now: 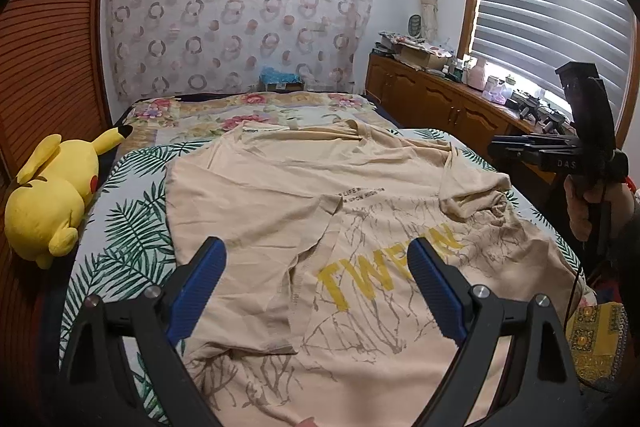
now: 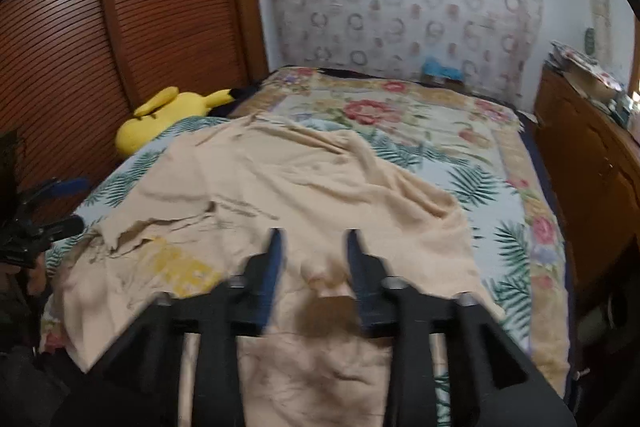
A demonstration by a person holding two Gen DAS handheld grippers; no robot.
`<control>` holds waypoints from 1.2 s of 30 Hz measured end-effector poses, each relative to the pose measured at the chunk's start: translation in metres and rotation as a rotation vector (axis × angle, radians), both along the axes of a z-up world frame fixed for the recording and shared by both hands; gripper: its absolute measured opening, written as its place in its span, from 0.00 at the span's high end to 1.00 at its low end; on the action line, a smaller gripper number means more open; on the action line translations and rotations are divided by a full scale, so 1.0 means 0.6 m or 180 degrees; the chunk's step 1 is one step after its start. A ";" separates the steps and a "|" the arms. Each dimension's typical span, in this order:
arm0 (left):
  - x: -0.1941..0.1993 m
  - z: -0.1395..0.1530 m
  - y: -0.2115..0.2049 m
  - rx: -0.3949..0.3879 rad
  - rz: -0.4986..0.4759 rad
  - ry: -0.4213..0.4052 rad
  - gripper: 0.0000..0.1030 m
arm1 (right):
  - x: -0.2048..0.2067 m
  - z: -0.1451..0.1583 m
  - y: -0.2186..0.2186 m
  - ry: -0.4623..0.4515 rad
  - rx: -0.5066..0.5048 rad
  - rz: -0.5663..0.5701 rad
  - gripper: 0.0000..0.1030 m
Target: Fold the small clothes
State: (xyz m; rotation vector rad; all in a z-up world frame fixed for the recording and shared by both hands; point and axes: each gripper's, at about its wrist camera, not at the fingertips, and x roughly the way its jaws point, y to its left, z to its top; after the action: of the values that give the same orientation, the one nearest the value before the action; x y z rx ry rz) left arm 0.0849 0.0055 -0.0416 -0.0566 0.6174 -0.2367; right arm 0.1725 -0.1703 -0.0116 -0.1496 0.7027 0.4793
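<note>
Here, a beige T-shirt (image 1: 304, 211) lies partly folded, one sleeve turned in, on a leaf-patterned bed (image 1: 132, 227) beside a yellow plush toy (image 1: 52, 195), while the left gripper (image 1: 316, 259) and right gripper (image 2: 314, 239) hang over it, jaws apart and holding nothing.

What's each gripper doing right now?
Left gripper: open, empty, over the beige T-shirt.
Right gripper: open, holding nothing, above the shirt.
</note>
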 end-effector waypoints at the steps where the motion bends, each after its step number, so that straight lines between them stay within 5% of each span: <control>1: -0.001 -0.001 0.002 -0.0007 0.0008 0.0005 0.10 | 0.004 -0.003 -0.004 -0.0007 -0.0013 -0.0036 0.61; 9: -0.004 -0.008 -0.002 -0.0024 -0.0012 0.0016 0.10 | 0.039 -0.053 -0.091 0.0115 -0.0373 -0.0580 0.61; 20: -0.004 -0.020 -0.016 -0.0006 -0.0082 0.0078 0.10 | 0.061 -0.131 -0.085 0.0382 -0.0767 -0.0487 0.60; 22: -0.007 -0.020 -0.016 -0.0001 -0.0088 0.0078 0.10 | 0.070 -0.135 -0.081 0.0422 -0.0789 -0.0410 0.84; 25: -0.009 -0.021 -0.014 -0.0009 -0.0080 0.0083 0.10 | 0.070 -0.124 -0.068 0.0376 -0.0789 -0.0229 0.97; 36: -0.012 -0.031 0.000 -0.0052 -0.0067 0.0121 0.10 | 0.088 -0.012 0.030 0.0291 -0.0233 0.0118 0.98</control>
State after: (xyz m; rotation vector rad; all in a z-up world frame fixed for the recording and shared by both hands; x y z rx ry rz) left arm 0.0774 0.0056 -0.0604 -0.0707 0.6543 -0.2615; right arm 0.2251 -0.1526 -0.0189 -0.2106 0.8087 0.4984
